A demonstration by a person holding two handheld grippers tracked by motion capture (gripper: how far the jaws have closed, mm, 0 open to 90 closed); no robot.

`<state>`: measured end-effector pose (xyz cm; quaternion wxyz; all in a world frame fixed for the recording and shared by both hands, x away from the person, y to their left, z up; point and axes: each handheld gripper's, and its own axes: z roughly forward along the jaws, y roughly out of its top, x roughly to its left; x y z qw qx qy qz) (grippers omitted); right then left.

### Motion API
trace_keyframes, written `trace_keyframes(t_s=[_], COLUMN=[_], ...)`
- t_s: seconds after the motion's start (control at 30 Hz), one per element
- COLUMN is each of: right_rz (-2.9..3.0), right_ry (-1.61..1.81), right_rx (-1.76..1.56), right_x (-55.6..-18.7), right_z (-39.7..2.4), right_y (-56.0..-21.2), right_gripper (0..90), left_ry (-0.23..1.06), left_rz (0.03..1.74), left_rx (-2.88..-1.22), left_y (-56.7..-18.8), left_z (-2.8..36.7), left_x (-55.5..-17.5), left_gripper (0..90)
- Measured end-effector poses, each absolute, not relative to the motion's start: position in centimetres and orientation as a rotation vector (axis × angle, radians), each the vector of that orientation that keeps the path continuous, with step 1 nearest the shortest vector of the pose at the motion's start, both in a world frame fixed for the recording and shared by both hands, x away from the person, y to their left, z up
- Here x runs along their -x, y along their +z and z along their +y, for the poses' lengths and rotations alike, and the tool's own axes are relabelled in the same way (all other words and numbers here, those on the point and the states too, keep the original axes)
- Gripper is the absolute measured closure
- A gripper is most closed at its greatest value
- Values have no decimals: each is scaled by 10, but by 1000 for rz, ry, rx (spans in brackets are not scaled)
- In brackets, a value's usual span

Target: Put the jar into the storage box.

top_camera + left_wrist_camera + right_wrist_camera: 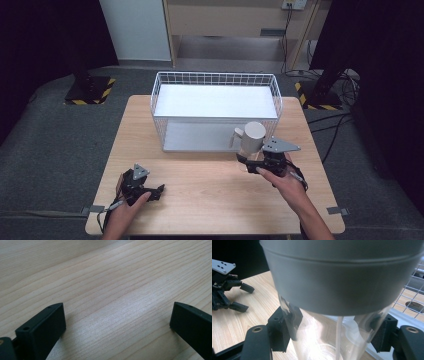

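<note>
Tumbler [251,140] stands on wooden table [200,195], grey floor [50,130] around.

A lab-style recording space: black curtains [45,35] flank the pale wooden counter [200,195], black stand bases with yellow-black hazard tape [90,91] sit on grey carpet [45,145], and cables [345,85] trail beyond the fingers.

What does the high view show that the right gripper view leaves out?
High view alone: the whole table, both of the person's hands and the full wire basket.

Right gripper view alone: the clear cup wall pinched between its black jaws, under the grey lid.

Both: the cup, the left gripper open on the wood, and some basket mesh.
</note>
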<state>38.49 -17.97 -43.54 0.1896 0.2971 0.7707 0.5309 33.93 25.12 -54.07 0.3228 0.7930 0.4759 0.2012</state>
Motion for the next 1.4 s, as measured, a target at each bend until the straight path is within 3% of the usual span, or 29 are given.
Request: trace_keyframes(t_s=[1.4], right_rz=[2176], right_ry=[1525], right_rx=[-776], right_x=[-400], right_z=[-173], right_y=[-377], right_gripper=[314], left_ry=[528], left_rz=[1249], left_rx=[-2081], left_y=[-541], left_z=[251], left_x=[-339], left_gripper=[0])
